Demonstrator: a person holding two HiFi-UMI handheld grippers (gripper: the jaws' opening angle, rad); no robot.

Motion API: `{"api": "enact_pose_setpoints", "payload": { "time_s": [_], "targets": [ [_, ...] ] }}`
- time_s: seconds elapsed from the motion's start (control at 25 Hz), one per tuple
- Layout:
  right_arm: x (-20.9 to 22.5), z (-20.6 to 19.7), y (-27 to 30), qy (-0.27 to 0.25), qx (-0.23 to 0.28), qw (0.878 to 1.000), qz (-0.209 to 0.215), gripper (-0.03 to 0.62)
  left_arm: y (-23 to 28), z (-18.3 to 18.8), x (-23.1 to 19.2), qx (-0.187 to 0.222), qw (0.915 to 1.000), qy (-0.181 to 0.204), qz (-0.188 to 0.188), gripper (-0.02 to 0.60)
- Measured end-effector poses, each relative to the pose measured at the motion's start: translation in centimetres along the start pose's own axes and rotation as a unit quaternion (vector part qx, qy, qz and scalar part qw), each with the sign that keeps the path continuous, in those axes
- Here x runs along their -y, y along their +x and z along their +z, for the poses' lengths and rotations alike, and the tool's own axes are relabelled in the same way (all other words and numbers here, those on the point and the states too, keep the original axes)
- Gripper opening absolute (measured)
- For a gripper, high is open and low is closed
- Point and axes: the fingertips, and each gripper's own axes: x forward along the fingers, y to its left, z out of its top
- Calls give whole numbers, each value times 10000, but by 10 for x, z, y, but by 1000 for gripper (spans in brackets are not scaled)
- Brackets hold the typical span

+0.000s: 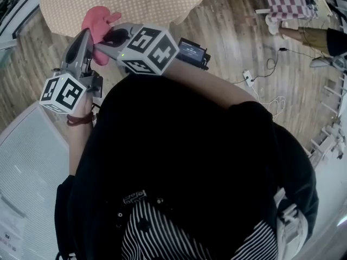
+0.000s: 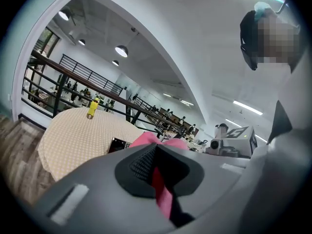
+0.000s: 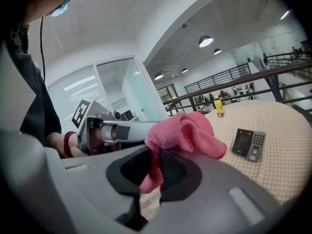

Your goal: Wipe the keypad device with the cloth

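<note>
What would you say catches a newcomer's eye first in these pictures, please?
The crumpled pink cloth stands out first, pinched at once by the left gripper and the right gripper and held up near the edge of the round beige dotted table. Next comes the small black keypad device lying on that table, apart from the cloth, with a little yellow object standing farther back.

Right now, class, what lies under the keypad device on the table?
The keypad device lies on a beige tablecloth, which shows all around it. The patch straight beneath it is covered by the device itself. The pink cloth is held apart from it.
</note>
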Motion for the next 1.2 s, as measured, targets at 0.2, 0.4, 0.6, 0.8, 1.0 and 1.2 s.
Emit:
{"api": "enact_pose_setpoints", "payload": {
  "time_s": [0.2, 0.4, 0.6, 0.8, 1.0, 1.2],
  "targets": [
    [34, 16, 2, 31, -28, 9996, 279, 46, 33, 13, -10, -49, 9998, -44, 169, 4],
    [77, 34, -12, 204, 11, 9984, 519, 46, 80, 27, -6, -40, 9994, -96, 343, 3],
    [109, 41, -5, 325, 92, 9973, 646, 46, 109, 31, -20, 66, 9980, -206, 593, 3],
    [127, 45, 3, 504, 113, 9961, 714, 46, 127, 35, -30, -154, 9980, -98, 597, 3],
    [148, 57, 4, 424, 121, 9971, 621, 46, 150, 45, -33, -142, 9990, -77, 412, 4],
    [170, 67, -7, 531, 322, 9976, 309, 46, 178, 52, -26, -268, 9996, 40, 56, 3]
  ]
}}
